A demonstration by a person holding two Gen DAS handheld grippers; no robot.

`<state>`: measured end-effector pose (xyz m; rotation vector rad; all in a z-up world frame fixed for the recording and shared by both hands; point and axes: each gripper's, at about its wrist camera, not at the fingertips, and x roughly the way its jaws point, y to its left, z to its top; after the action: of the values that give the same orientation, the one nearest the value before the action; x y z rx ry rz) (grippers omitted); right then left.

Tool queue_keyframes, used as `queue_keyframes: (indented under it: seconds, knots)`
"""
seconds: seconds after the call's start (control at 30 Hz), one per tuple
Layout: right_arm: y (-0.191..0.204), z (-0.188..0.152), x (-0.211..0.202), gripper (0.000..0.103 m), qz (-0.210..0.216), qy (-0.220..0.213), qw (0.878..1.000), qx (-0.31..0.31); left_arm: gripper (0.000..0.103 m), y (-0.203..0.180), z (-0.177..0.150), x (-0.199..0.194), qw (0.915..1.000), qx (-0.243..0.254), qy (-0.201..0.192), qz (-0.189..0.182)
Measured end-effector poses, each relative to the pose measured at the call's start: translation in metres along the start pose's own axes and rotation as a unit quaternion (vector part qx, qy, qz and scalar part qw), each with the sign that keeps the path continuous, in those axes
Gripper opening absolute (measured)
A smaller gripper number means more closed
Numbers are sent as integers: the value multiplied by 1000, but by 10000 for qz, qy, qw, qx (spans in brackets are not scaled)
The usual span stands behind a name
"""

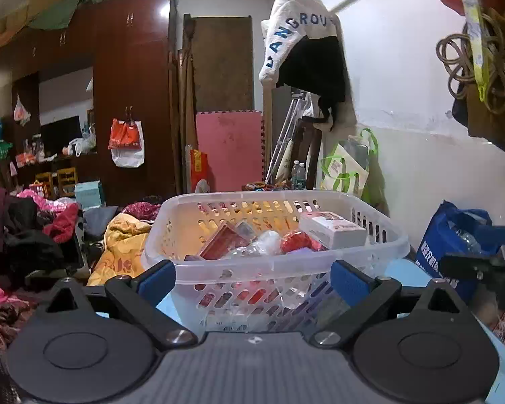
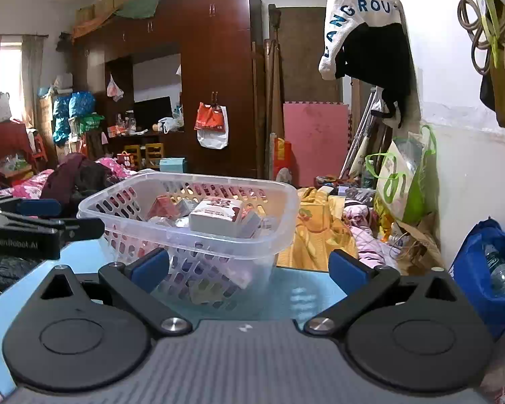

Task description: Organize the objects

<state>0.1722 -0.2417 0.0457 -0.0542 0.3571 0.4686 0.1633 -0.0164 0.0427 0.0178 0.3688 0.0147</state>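
- Standing on a pale blue table (image 2: 299, 289), one clear plastic basket (image 1: 272, 266) with slotted walls is the only container on it, and both grippers face it.
- Left gripper (image 1: 252, 277): its two blue-padded fingers (image 1: 158, 277) are spread wide and hold nothing, with the basket's near wall and rim between and just beyond the tips; I can't tell whether a pad touches the plastic.
- Right gripper (image 2: 249, 267): two blue pads likewise parted, nothing between them but the basket's corner and bare table; the basket sits ahead and a little to its left.
- Each gripper shows in the other's view, coming in from the side at about rim height.
- Inside the basket I count one white box (image 1: 333, 230) resting high toward one corner, one red box (image 1: 224, 242) leaning beside it, one red rounded packet (image 1: 296, 240), and one whitish wrapped bundle (image 1: 266, 242); more lies beneath, too jumbled to count.
- Beyond the table: one yellow blanket (image 2: 316, 232) heaped on the bed, one blue bag (image 2: 484, 269) with one bottle (image 2: 498, 269) in it at the table's right, one green-and-white tote (image 2: 404, 175) by the wall.
- Farther back, one dark wooden wardrobe (image 2: 215, 67) with one red-and-white carrier bag (image 2: 212, 124) hung on its door, and one pink foam mat (image 2: 314, 138) propped upright next to it.
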Motion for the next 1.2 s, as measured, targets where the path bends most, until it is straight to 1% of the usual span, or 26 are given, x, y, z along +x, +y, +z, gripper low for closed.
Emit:
queue_keyframes:
  seconds: [0.17, 0.27, 0.33, 0.7, 1.2]
  knots:
    - [-9, 0, -3, 103, -265, -150, 9992, 263, 100, -6, -3, -5, 9999, 96, -27, -63]
    - [-16, 1, -5, 103, -211, -187, 9987, 415, 100, -10, -4, -6, 9999, 125, 0, -102]
    - [-17, 1, -4, 103, -138, -134, 9988, 446, 100, -11, -6, -7, 9999, 155, 9, -66]
    - [-5, -4, -6, 103, -205, -198, 9995, 103, 100, -14, -8, -10, 9998, 190, 13, -40]
    - [1, -8, -11, 103, -134, -185, 9997, 75, 100, -16, -8, -4, 9998, 132, 133, -35]
